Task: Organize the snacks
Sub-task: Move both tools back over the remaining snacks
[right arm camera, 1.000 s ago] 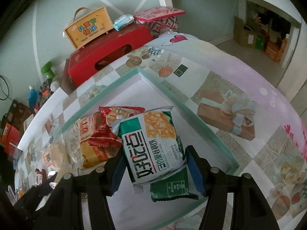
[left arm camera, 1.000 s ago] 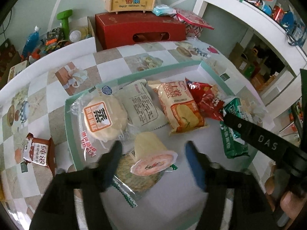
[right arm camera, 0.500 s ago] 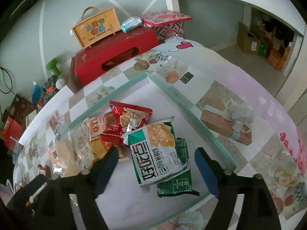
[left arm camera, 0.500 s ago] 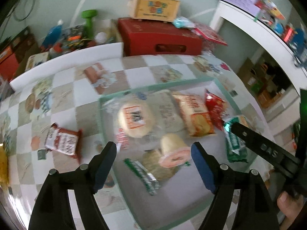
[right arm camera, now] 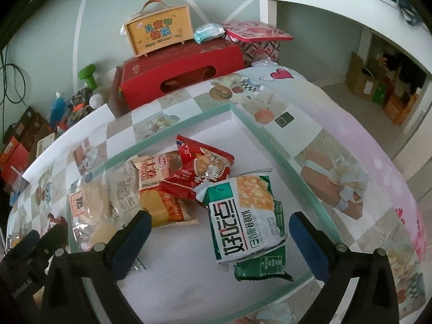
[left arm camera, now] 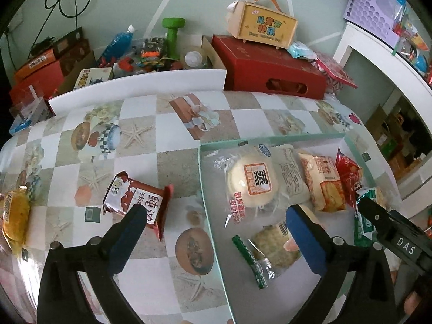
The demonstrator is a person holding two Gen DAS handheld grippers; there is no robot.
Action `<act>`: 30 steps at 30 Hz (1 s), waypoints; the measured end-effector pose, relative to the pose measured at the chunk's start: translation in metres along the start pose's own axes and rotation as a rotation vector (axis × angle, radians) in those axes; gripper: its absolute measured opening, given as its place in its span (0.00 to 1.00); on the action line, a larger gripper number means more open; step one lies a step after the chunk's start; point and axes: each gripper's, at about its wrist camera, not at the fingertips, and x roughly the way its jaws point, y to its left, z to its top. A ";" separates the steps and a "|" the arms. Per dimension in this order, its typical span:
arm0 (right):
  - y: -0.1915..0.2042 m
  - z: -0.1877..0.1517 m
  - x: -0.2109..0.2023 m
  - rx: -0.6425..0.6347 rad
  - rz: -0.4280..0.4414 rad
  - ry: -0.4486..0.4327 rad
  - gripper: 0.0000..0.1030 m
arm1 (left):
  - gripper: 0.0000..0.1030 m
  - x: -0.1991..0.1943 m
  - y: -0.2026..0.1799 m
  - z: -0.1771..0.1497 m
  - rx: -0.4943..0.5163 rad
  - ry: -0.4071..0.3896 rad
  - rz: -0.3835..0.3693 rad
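Note:
A shallow tray with a green rim (left arm camera: 206,189) (right arm camera: 272,148) lies on the patterned table and holds several snack packs: a round bun (left arm camera: 252,182), an orange pack (left arm camera: 322,183), a red pack (right arm camera: 201,172), a flat cracker pack (left arm camera: 272,245). A green and white pack (right arm camera: 247,218) lies on a dark green one (right arm camera: 263,268). A brown and white snack pack (left arm camera: 137,199) and a yellow pack (left arm camera: 13,216) lie on the table left of the tray. My left gripper (left arm camera: 213,239) is open and empty above the tray's left rim. My right gripper (right arm camera: 218,243) is open and empty over the green and white pack.
A red box (left arm camera: 270,68) with a yellow carry case (left arm camera: 263,23) on it stands behind the table. A white board (left arm camera: 137,86) lines the far edge, with a green dumbbell (left arm camera: 172,33), bottles and boxes behind it. A white shelf unit (right arm camera: 337,8) stands at right.
My right gripper opened, let go of the green and white pack in the tray and drew back. My left gripper opened wider and swung left, away from the cup snack toward the brown pack.

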 end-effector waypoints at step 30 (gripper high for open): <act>0.077 -0.008 -0.010 -0.167 0.105 -0.017 1.00 | 0.99 -0.031 0.064 -0.015 -0.070 -0.034 0.070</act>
